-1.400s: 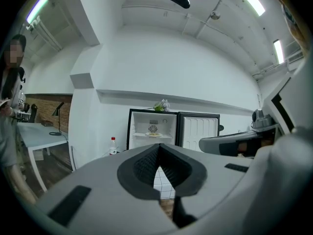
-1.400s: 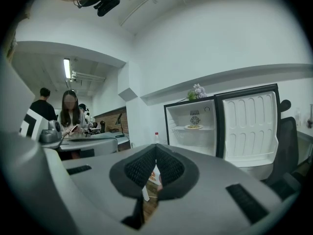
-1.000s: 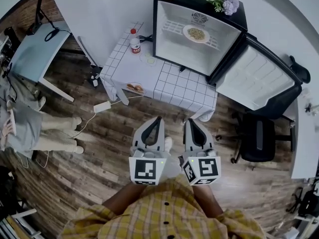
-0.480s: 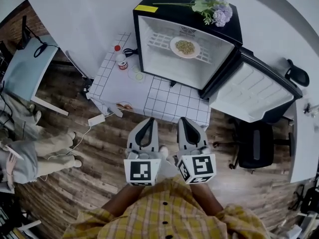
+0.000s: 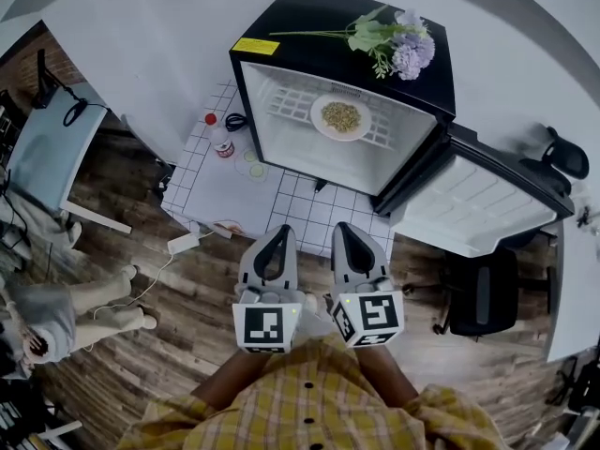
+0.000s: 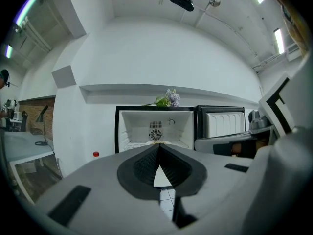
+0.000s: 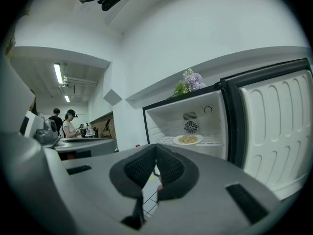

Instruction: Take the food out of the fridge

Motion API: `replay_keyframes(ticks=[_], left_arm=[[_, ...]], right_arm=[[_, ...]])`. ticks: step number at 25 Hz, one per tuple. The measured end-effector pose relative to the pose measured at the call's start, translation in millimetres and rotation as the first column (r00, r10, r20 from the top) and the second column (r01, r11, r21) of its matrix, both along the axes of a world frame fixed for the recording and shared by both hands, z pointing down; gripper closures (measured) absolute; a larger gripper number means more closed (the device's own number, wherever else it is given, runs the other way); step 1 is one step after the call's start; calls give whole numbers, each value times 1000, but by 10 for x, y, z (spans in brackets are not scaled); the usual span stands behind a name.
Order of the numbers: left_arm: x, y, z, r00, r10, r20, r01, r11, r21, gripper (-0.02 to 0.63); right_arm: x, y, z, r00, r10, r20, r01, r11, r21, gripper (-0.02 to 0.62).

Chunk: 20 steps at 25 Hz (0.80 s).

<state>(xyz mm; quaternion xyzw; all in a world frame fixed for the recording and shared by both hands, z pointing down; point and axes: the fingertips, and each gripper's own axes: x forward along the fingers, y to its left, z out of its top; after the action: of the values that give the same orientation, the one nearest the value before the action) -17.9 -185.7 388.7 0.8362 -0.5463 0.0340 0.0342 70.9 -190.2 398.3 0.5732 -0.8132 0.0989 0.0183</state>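
A small black fridge (image 5: 281, 36) stands with its door (image 5: 473, 212) swung open to the right. On its wire shelf sits a white plate of food (image 5: 340, 116), also seen as a plate of food (image 7: 188, 139) in the right gripper view. My left gripper (image 5: 280, 232) and right gripper (image 5: 343, 228) hang side by side over the near edge of the checked table (image 5: 216, 190), well short of the fridge. Both are shut and hold nothing. In the left gripper view the fridge (image 6: 155, 127) lies straight ahead beyond the shut left gripper (image 6: 158, 147).
Purple flowers (image 5: 394, 40) lie on the fridge top. On the table stand a red-capped bottle (image 5: 221, 142), a small dish (image 5: 251, 168) and a plate (image 5: 226, 226). A black office chair (image 5: 480, 293) is at the right, a person (image 5: 47, 312) at the left beside a grey desk (image 5: 42, 153).
Both grippers and I have moved toward the fridge, which now looks larger and nearer. The jaws have stayed shut.
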Motion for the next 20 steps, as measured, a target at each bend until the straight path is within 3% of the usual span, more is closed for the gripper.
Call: replay_keyframes(ticks=[5,20], left_arm=[[63,-168,6,1000,7,24,-7,1000,7,598],[-51,-715,-64,998,57,-4,-57,998,19,598]], right_arm=[[39,-162,2,1000,-4,-5,4,1000,1,588],[-116,-643,-73,999,37,14,-37,999,-6,588]])
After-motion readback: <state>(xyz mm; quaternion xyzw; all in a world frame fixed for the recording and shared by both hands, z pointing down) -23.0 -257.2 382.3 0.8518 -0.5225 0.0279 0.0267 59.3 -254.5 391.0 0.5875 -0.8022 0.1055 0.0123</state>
